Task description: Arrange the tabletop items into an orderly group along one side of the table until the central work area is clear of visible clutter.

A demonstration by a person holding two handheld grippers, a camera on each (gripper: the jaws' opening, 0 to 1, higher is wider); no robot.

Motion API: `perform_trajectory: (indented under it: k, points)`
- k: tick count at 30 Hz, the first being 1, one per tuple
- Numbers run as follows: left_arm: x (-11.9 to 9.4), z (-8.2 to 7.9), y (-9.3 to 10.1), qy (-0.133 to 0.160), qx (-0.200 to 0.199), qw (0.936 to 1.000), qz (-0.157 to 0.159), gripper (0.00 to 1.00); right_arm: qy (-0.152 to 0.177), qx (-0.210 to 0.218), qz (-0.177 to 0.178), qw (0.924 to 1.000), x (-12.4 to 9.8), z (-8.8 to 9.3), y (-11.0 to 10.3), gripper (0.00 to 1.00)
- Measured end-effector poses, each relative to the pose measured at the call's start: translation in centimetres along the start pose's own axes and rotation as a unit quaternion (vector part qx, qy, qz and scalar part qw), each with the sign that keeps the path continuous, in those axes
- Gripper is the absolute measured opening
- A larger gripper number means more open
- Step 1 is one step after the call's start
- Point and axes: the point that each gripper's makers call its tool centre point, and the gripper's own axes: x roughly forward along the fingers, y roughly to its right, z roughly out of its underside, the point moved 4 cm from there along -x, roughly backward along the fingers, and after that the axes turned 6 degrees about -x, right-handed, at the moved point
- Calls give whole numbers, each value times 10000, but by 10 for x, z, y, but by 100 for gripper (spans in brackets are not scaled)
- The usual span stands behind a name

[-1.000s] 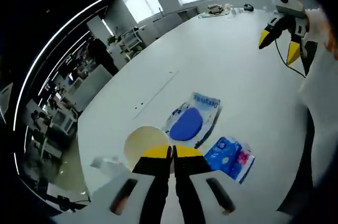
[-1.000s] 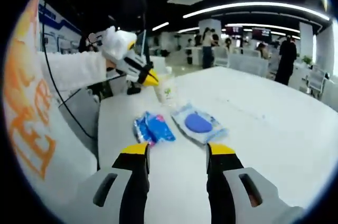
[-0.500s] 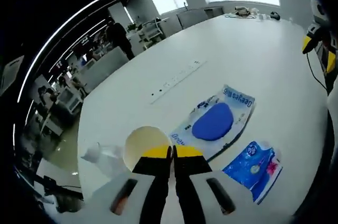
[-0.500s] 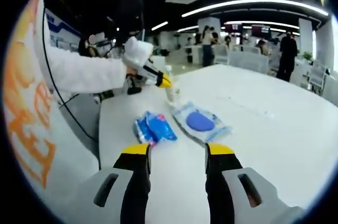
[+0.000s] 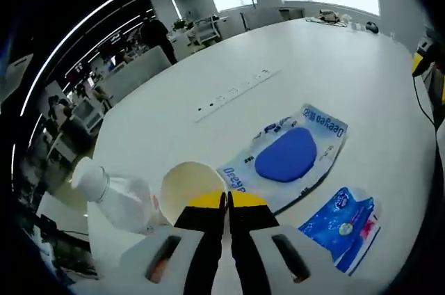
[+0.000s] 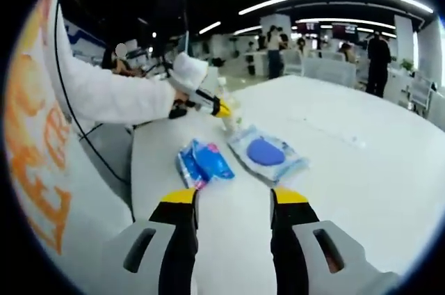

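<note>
My left gripper [image 5: 227, 197] is shut on the rim of a cream paper cup [image 5: 186, 185] just above the white table [image 5: 292, 58]. A clear plastic bottle [image 5: 115, 194] lies on its side touching the cup's left. To the right lie a clear packet with a blue pad [image 5: 288, 156] and a blue tissue packet [image 5: 344, 220]. In the right gripper view my right gripper [image 6: 233, 197] stands open above the table, holding nothing. Beyond it lie the blue tissue packet [image 6: 202, 163] and the pad packet [image 6: 265, 152]. The left gripper [image 6: 221, 108] is at the far corner, held by a white-sleeved arm.
A row of sockets [image 5: 233, 93] runs across the table's middle. Cables and small items [image 5: 334, 17] lie at the far end. Past the table's edge are desks, chairs and people [image 6: 379, 58]. The table edge [image 6: 135, 184] runs close to the packets' left.
The left gripper has carried the cup down toward the table corner, and the bottle now lies right beside the cup. The right gripper has stayed open and nearly still.
</note>
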Motion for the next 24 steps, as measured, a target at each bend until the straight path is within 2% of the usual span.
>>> perform_trajectory:
  k: [8,16,19,24]
  points:
    - [9,4,2,-67,-243,9997,17,0,-36,119,65,9999,-1,2,4,40]
    - [12,6,1,-91,-229,9996,98,0,-73,155,22,9998,1,3,1,40]
    - [13,5,-1,-71,-497,9986,151,0,-95,139,-26,9999,3,3,-1,40]
    - [14,4,-1,-147,-518,9984,192,0,-94,124,-71,9999,5,0,-3,40]
